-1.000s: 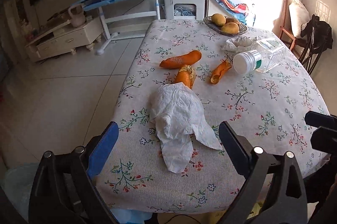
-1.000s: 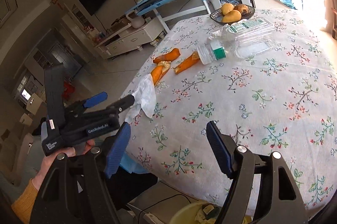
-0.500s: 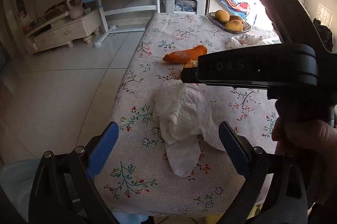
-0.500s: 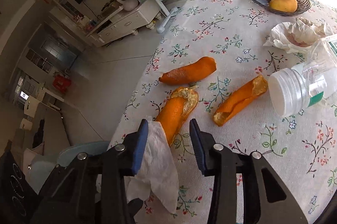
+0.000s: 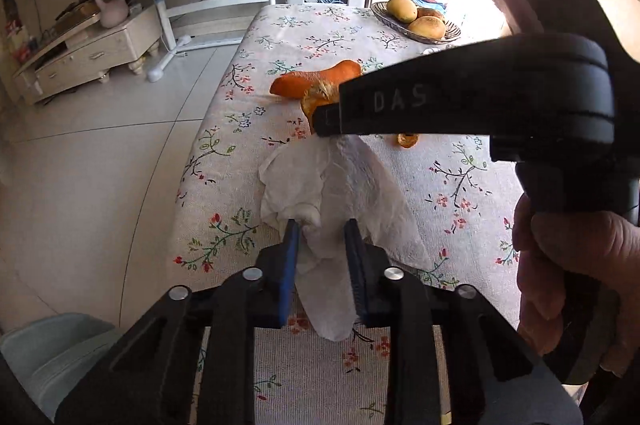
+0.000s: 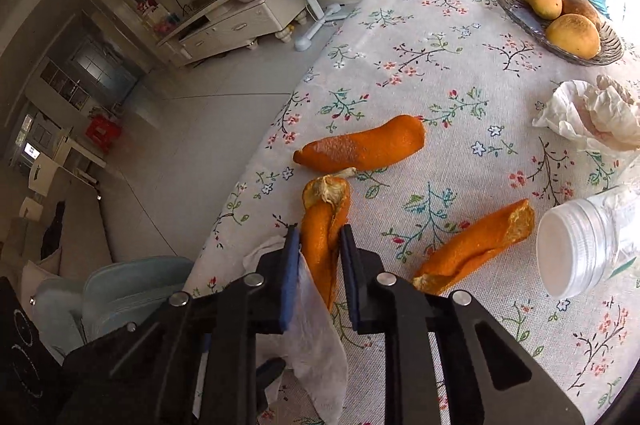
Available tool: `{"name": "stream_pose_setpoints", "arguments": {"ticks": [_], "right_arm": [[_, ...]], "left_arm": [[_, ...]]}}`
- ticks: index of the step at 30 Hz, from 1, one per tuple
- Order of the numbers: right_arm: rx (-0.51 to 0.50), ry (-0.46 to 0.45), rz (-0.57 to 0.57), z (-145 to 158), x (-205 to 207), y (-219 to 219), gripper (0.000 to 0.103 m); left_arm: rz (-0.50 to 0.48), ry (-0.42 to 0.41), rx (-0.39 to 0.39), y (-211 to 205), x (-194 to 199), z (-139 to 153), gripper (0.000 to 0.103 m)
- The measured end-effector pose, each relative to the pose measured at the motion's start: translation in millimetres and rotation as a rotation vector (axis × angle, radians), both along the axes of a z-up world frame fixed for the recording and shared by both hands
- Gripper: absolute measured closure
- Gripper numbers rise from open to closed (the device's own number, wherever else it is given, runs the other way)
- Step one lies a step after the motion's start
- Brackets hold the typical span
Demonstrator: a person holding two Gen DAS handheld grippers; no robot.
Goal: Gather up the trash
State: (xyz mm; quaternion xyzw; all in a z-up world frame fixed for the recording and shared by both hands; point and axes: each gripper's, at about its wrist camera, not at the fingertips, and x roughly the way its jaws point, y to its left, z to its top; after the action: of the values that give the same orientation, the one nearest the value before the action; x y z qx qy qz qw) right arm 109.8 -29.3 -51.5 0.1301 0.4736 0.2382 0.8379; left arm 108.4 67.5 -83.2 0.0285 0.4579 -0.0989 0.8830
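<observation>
Left tool [image 5: 320, 253] pinching tissue [image 5: 340, 185]; right tool [image 6: 320, 257] clamping orange peel [image 6: 324, 221], both just closing.
Tissue limp, light; peel soft, grabbing mid-strip.

right gripper [image 6: 319, 245] fingers just closed, pinching orange peel [image 6: 322, 225].
</observation>
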Motion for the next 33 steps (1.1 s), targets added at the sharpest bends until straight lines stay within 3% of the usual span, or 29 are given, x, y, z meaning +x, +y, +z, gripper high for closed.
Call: {"name": "stream_pose_setpoints", "arguments": {"ticks": [6,10,14,19,20,23,25,27,31,33], "right_arm": [[-0.059,-0.2,-0.029,44,-35,-22,0.085],[-0.141,-0.262,-0.025,59,-59,-50,0.085],[-0.183,-0.206,-0.057,47,-64,-82,0.085],[-0.132,-0.077,-0.163,18,-64,-128,0.085],[-0.111,-0.05,-0.18,12,-64,-135,0.085],[-0.049,0.006,-0.198,-5,-70,-148,0.084],[-0.009,0.02,-0.207,-12,-73,-152,0.083],[0.017,0.031,-0.205,-14,-74,-153,0.08],[0.027,0.044,-0.176,-15,-74,-151,0.076],[0.042,0.042,-0.164,-15,-74,-151,0.073]], "left_arm": [[-0.051,-0.006,0.032,-11,-12,-5,0.093],[-0.064,0.001,0.019,-15,-14,-4,0.093],[-0.057,0.005,0.009,-15,-15,1,0.093],[-0.055,0.009,-0.008,-15,-18,6,0.092],[-0.072,0.002,-0.032,-17,-19,9,0.086],[-0.173,-0.077,-0.081,-38,-32,24,0.049],[-0.245,-0.095,-0.059,-64,-39,25,0.039],[-0.302,-0.093,-0.016,-93,-42,21,0.032],[-0.346,-0.072,0.073,-133,-38,6,0.031],[-0.338,-0.052,0.053,-139,-35,2,0.035]]}}
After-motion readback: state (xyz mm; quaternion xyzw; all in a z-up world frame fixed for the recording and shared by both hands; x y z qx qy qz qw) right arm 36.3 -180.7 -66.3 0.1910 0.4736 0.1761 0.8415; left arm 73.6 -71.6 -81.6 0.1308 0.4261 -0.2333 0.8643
